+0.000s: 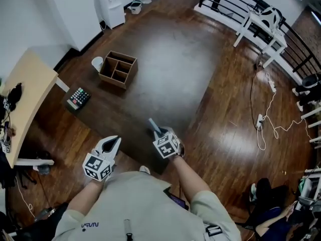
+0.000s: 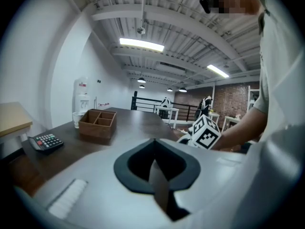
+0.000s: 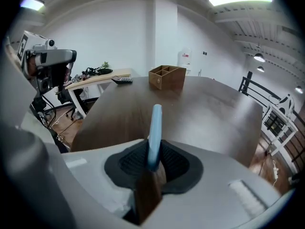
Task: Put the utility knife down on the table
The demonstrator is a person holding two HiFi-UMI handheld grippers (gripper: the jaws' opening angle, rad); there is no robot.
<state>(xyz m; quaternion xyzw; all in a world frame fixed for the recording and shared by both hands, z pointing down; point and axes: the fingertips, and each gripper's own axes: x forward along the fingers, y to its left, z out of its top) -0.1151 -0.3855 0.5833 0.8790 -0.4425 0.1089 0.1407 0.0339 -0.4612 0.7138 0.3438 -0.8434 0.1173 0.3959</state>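
Over the near edge of the surface [image 1: 170,59], the right hand-held gripper [image 1: 160,135] is clamped on the light-blue utility knife [image 1: 154,126], which projects forward from the jaws and appears not yet to touch the surface. The left hand-held gripper [image 1: 111,144] is closed and empty. Step in hand: carrying the knife to placement. The next move calls for lowering the knife flat onto bare surface, well short of the wooden box [image 1: 118,69] and calculator [image 1: 78,98], then parting the jaws.

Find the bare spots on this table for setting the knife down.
Bare: the middle and right of the table, from the utility knife to the far edge. Crowded: the left edge, with wooden box, cup and calculator.
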